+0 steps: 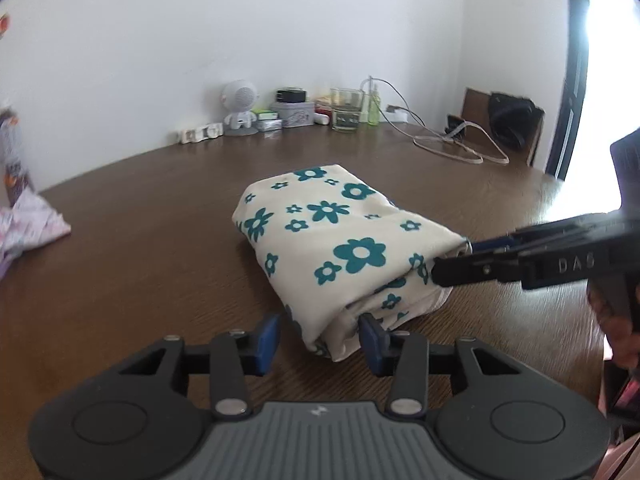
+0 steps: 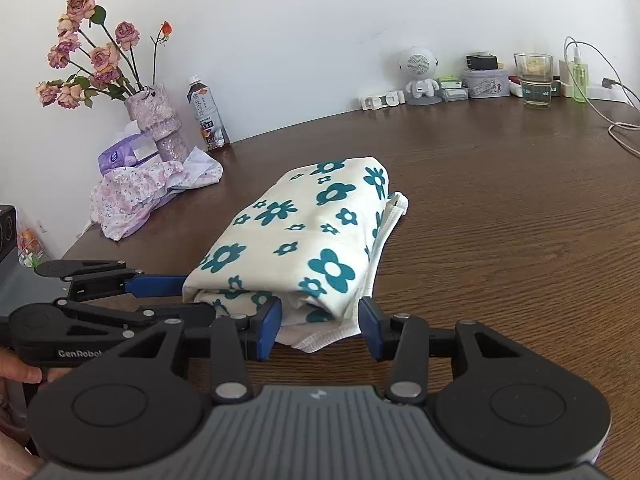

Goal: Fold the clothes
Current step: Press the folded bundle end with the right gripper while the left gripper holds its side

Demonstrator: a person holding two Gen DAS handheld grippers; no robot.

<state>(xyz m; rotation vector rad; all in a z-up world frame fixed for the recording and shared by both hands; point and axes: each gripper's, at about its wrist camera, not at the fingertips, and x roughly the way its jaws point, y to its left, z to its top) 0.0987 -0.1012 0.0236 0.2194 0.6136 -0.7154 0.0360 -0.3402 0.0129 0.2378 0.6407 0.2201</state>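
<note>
Right up close, the left claw (image 1: 319,338) sits low over the wooden bench (image 1: 140,248), blue pads (image 1: 267,338) spread wide, one on each side of the near corner of the folded cloth (image 1: 340,240), neither pad pinching it. That cloth is a cream bundle printed with teal flowers, folded into a thick rectangle and lying flat on the bench, roughly mid-surface.

Over to the right wrist view: the right claw (image 2: 319,330) is parted too, its pads straddling the near end of the folded cloth (image 2: 304,236), where a white ribbed hem peeks out underneath. From the left wrist view, the right claw comes in from the side, its fingers reaching to the edge of the bundle at the open layers; contact there is hard to judge.

A hand (image 2: 20,368) shows at the left edge, gripping the other tool's handle.

Further back, a crumpled pink floral garment (image 2: 136,196) lies by a vase of dried roses (image 2: 156,120), a drink bottle (image 2: 206,114) just beside it. Along the wall stand a small white robot figure (image 2: 418,76), a glass (image 2: 534,80) and a cable (image 1: 452,144).
</note>
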